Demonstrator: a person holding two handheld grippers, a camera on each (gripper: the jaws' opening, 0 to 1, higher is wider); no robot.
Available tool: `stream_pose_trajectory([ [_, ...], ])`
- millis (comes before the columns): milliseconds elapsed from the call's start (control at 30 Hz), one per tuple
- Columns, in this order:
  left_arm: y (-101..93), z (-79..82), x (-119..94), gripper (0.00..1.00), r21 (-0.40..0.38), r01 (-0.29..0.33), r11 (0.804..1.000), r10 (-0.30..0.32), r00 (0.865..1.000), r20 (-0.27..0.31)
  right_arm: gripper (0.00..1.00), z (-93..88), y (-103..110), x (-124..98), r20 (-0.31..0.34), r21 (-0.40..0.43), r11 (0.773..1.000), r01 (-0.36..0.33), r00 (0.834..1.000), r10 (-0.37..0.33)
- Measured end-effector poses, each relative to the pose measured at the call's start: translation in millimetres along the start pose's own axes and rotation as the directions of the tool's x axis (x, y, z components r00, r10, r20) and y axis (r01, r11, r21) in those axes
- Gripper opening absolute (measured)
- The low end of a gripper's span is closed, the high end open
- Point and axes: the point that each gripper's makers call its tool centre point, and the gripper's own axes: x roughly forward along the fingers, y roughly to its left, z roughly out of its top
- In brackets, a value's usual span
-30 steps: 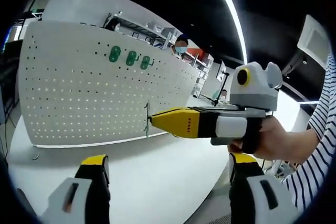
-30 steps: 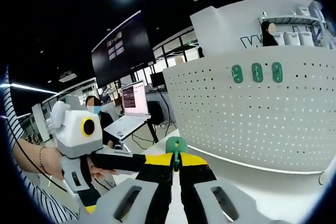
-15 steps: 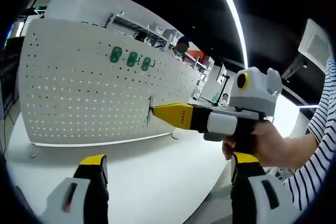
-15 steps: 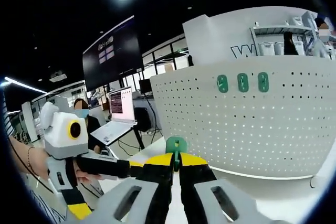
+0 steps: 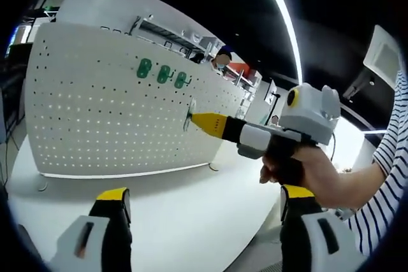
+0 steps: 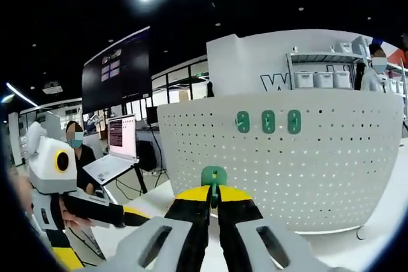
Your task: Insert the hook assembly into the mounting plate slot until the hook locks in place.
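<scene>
Hook (image 6: 213,176), green, sits pinched between the closed fingers of the right gripper (image 6: 213,197), held up close to the white pegboard (image 6: 306,170) below three green hooks (image 6: 268,121). The left gripper (image 5: 204,211) hangs over the white surface (image 5: 185,202), fingers spread and empty.

The white perforated mounting plate (image 6: 306,157) stands upright on the bench. Three green hooks (image 6: 268,121) sit in a row near its top edge. A fourth green hook assembly (image 6: 213,177) is held just in front of the plate, below that row.
</scene>
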Motion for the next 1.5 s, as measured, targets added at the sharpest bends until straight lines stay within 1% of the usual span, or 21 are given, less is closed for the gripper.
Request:
stream_pose_trajectory([
  [267,9.7,-1.9,-3,0.99,-0.005,-0.019,1.0,0.019,1.0,-0.016,0.0,8.0,-25,10,0.031,-0.013,0.997,0.07,0.997,-0.07],
  [333,11.8,-0.5,-4,0.99,-0.01,-0.022,1.0,0.022,1.0,-0.012,0.0,9.8,-29,11,0.035,-0.017,0.997,0.079,0.996,-0.078],
  [533,14.3,-0.6,-2,0.98,-0.015,-0.028,0.999,0.028,1.0,-0.01,0.0,16.8,-51,18,0.053,-0.034,0.991,0.128,0.991,-0.126],
  [700,16.2,-3.8,-3,0.98,-0.024,-0.029,0.999,0.028,0.999,-0.018,0.0,22.8,-68,22,0.076,-0.062,0.984,0.17,0.983,-0.165],
  [867,21.5,-6.6,-6,0.98,-0.035,-0.041,0.999,0.04,0.999,-0.021,0.0,29.9,-87,26,0.094,-0.068,0.975,0.21,0.975,-0.203],
  [1100,24.6,-11.3,-7,0.98,-0.041,-0.051,0.998,0.049,0.998,-0.033,0.0,38.0,-108,31,0.113,-0.064,0.966,0.25,0.964,-0.242],
  [1200,24.9,-10.8,-8,0.97,-0.045,-0.052,0.998,0.05,0.998,-0.03,0.0,41.7,-115,32,0.124,-0.069,0.962,0.266,0.959,-0.256],
  [1367,26.5,-12.1,-7,0.97,-0.049,-0.054,0.997,0.052,0.998,-0.034,0.0,42.8,-128,33,0.126,-0.061,0.954,0.292,0.951,-0.283],
  [1500,28.7,-12.4,-8,0.97,-0.057,-0.058,0.997,0.056,0.998,-0.034,0.0,43.3,-133,34,0.132,-0.066,0.95,0.304,0.947,-0.293],
])
